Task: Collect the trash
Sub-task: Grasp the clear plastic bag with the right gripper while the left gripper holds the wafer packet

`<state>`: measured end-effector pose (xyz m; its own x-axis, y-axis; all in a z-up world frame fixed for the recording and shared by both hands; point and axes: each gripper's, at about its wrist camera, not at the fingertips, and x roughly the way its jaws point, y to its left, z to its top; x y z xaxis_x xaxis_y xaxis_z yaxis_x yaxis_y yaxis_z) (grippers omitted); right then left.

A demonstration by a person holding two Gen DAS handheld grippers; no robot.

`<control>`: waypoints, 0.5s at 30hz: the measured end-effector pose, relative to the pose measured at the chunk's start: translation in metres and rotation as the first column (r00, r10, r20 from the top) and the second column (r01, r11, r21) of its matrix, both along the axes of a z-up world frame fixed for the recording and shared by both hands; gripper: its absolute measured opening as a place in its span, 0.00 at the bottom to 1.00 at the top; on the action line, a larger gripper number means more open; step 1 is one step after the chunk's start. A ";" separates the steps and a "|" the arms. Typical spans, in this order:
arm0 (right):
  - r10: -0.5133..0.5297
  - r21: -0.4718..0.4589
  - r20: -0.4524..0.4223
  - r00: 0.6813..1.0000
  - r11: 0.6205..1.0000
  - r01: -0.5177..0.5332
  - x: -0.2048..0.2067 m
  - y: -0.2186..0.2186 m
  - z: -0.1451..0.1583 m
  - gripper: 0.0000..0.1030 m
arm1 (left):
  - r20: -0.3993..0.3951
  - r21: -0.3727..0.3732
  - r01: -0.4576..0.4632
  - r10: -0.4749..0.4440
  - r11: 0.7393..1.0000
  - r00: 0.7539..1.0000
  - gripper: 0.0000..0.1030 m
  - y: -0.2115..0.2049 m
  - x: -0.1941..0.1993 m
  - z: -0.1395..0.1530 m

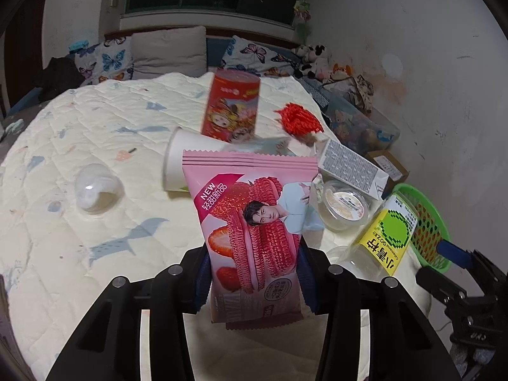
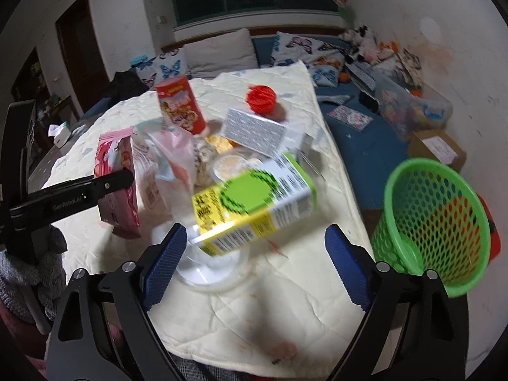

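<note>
The left gripper [image 1: 254,281] is clamped on the pink wrapper [image 1: 250,222]; the basket [image 2: 435,222] sits off to its right. The right gripper [image 2: 254,266] stands apart around the yellow carton [image 2: 254,203], seemingly not pressing it. Gripped low, the wrapper could flop or slip in transit.

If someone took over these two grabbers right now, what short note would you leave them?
Left gripper: jaws shut on the pink snack packet, lifted off the quilt.
Right gripper: jaws open around the yellow-green carton, no grip yet.
Green basket stands to the right.
Left on the quilt: red can, white cup, grey carton, clear tubs.
</note>
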<state>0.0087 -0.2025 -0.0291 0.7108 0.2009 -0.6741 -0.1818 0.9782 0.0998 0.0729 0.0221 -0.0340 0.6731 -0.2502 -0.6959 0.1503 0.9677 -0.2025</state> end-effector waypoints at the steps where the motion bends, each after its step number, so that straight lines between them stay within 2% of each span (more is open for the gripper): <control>1: 0.013 0.000 0.003 1.000 1.000 -0.013 0.002 0.003 0.001 0.83 | 0.009 0.009 -0.007 0.007 1.000 1.000 0.43 0.003 -0.002 0.002; 15: 0.179 0.003 0.000 0.984 0.984 -0.179 0.046 0.062 0.000 0.63 | 0.044 0.020 -0.114 0.113 0.993 0.993 0.43 0.047 -0.010 0.017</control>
